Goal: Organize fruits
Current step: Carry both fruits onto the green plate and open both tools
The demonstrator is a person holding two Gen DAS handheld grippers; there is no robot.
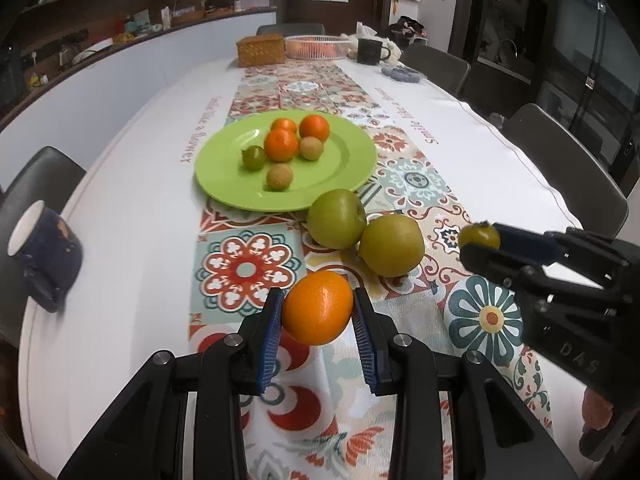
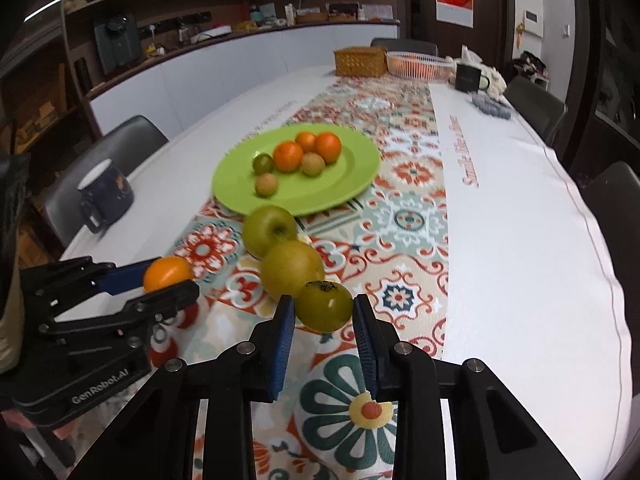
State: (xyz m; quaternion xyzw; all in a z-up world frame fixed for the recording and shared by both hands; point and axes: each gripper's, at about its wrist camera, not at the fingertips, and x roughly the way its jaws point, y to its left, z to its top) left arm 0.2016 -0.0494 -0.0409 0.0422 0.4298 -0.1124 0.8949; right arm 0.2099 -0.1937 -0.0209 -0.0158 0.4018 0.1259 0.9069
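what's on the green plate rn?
On the green plate: three oranges, two tan round fruits, and one small green fruit, clustered near its middle. Whatever sits behind the cluster is hidden. The two green apples lie off the plate.

four oranges [image 1: 318,307], one plate [image 1: 344,184], two mugs [image 1: 44,248]

- A white table [image 1: 132,248] carries a patterned runner [image 1: 248,268].
- On it: green plate [image 1: 348,160], two green apples [image 1: 337,218], navy mug [image 1: 44,250], wicker box [image 1: 260,51], basket [image 1: 316,46], dark mug [image 1: 370,51].
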